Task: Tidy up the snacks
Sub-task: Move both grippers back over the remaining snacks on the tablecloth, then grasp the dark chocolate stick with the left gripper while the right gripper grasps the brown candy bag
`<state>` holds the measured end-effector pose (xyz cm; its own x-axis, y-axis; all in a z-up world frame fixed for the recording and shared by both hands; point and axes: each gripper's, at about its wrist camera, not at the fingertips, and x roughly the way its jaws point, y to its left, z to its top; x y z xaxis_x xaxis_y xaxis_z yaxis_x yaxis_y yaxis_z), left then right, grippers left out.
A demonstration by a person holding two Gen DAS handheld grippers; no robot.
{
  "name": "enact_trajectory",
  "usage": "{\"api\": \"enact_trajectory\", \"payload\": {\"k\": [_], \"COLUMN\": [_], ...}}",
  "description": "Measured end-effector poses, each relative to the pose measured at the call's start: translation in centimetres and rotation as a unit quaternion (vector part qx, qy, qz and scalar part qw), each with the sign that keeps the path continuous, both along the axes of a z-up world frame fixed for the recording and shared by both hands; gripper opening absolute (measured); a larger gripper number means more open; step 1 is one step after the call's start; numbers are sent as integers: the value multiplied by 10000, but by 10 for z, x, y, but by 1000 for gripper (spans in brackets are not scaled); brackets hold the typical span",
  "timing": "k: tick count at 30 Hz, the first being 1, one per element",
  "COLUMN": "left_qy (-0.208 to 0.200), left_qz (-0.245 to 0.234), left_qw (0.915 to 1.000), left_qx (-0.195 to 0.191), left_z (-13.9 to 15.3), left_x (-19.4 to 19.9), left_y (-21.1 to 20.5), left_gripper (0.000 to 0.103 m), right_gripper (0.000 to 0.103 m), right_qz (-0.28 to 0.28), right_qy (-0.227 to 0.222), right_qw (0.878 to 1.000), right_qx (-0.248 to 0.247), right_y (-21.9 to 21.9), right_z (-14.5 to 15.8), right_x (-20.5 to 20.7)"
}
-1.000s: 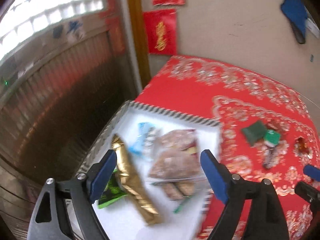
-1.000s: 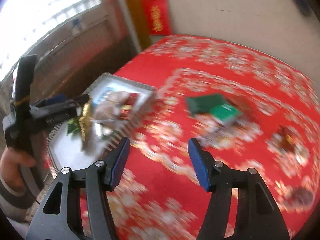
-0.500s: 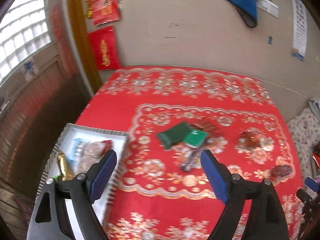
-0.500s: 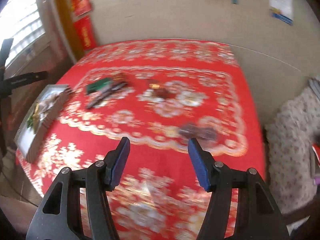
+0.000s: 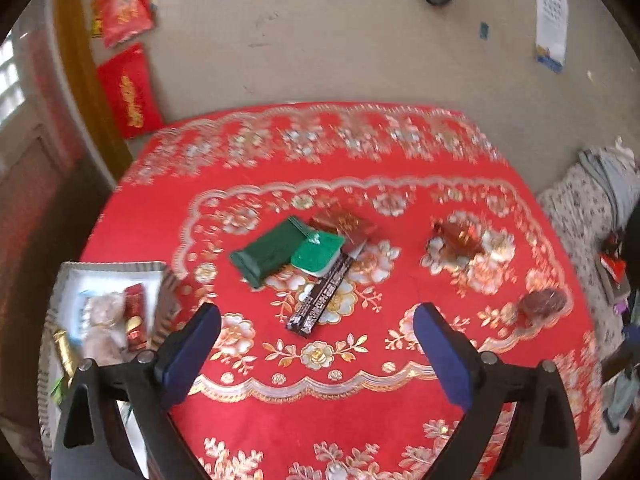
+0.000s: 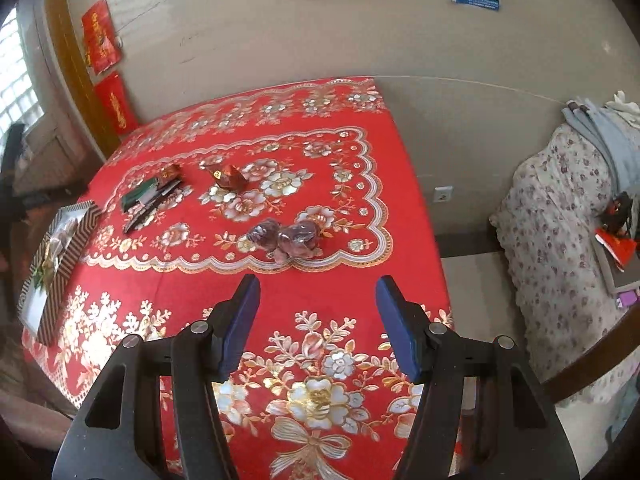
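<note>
Both wrist views overlook tablecloth, sharing snacks.

Tray at table's left edge; snack packets mid-table.

Left gripper is seen at the bottom of the frame, jaws spread wide, nothing held between the blue pads. A red floral tablecloth fills the centre. At mid-frame a dark green packet, a lighter green packet, a red packet and a long dark bar are piled touching. A red-gold wrapped snack lies right of centre, a brownish one further right. A striped-rim tray holding snacks is seen at lower left.
</note>
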<state>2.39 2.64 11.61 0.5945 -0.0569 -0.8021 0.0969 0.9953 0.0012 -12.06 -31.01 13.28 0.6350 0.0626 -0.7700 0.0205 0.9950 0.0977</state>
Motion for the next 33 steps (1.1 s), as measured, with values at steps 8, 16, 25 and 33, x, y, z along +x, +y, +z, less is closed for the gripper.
{"api": "enact_trajectory", "payload": {"k": [8,16,25,33], "left_qy": [418,498,605,802], "left_qz": [-342,-651,-917,-812], "left_qw": [9985,9963,9939,9932], "left_qx": [-24,256,100,-216], "left_z": [-57,-88,-93,-88], "left_x": [43,66,75,58], "left_y": [-9,-16,-17,-21], "left_gripper": [98,98,45,19], "right_gripper": [61,61,61,61], "right_qz": [-20,-311,-595,-305], "right_qy": [228,264,232,200], "right_qw": [9997,9992,9978,9988], "right_qx": [-28,31,171,323], "right_y": [30,56,65,48], "right_z": [-5,-3,-2,-5], "right_x": [5,7,6,29]}}
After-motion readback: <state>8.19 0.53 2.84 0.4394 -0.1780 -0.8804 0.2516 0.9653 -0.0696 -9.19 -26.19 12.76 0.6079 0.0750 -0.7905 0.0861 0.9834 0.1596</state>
